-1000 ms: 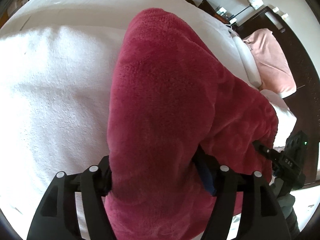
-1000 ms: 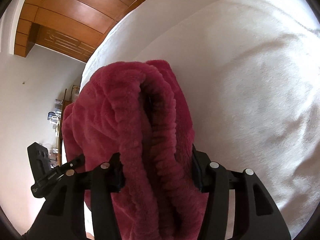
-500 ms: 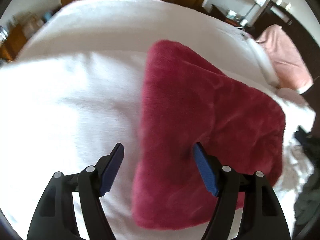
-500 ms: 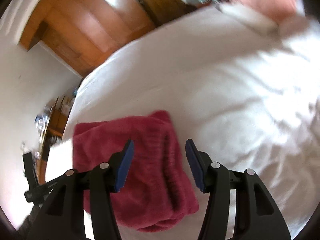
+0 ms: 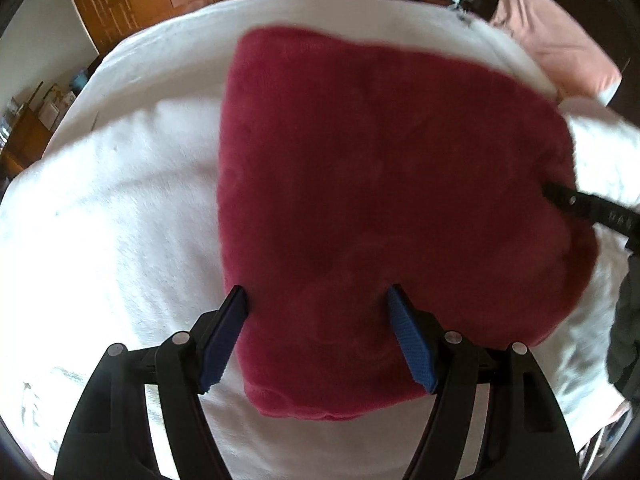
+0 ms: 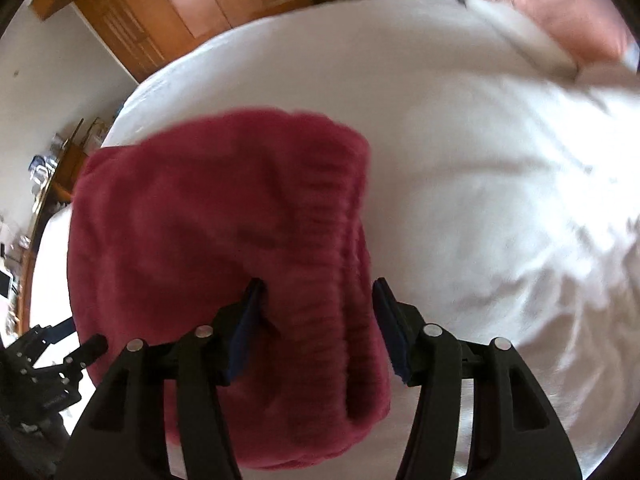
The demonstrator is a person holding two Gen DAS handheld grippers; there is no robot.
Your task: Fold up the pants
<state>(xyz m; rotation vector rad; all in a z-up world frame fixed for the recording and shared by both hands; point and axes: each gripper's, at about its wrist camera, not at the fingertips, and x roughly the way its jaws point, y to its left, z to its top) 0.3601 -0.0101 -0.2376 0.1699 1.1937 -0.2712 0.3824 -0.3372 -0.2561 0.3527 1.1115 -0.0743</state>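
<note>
The folded crimson fleece pants lie on the white bed. Above them the left gripper and right gripper both stand apart, gripping nothing, near a pink pillow.

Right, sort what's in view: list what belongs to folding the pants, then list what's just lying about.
Belongs to the job:
- red pants, folded, on the bed
- left gripper, open
- right gripper, open

Just lying about:
- pink pillow
- wooden wardrobe
- cluttered shelf
</note>
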